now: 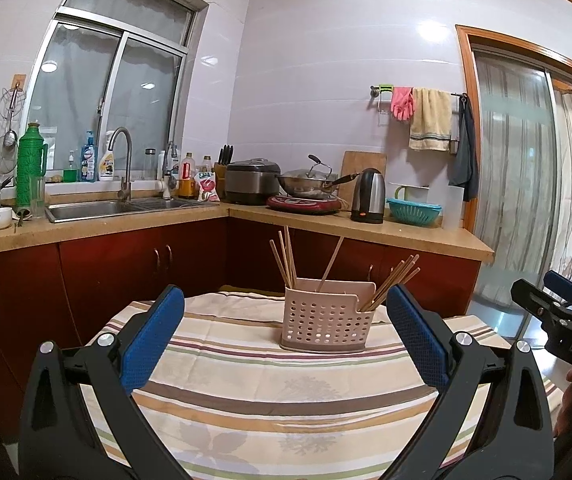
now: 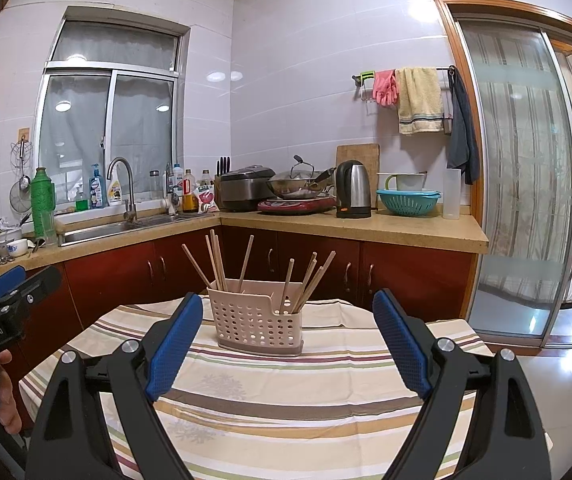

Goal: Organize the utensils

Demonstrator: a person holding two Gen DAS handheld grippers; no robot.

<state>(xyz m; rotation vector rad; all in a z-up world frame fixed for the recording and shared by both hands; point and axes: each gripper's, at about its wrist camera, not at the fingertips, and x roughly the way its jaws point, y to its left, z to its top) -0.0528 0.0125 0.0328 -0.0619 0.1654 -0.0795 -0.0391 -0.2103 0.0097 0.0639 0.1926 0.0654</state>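
Observation:
A beige perforated utensil holder [image 1: 325, 322] stands upright on the striped tablecloth [image 1: 254, 400], toward the table's far side. Several wooden chopsticks [image 1: 286, 258] stand in it, some at the left end and some leaning right. In the right wrist view the holder [image 2: 256, 320] and chopsticks [image 2: 218, 258] sit ahead, left of centre. My left gripper [image 1: 286, 304] is open and empty, short of the holder. My right gripper [image 2: 287, 306] is open and empty, also short of it. The right gripper also shows in the left wrist view [image 1: 557, 300], and the left gripper in the right wrist view [image 2: 14, 284].
Behind the table runs an L-shaped counter [image 1: 365, 228] with red cabinets, a sink [image 1: 126, 206], rice cooker [image 1: 252, 180], wok [image 1: 305, 184], kettle [image 1: 367, 196] and teal colander [image 1: 413, 210]. A glass sliding door [image 2: 525, 180] is at the right.

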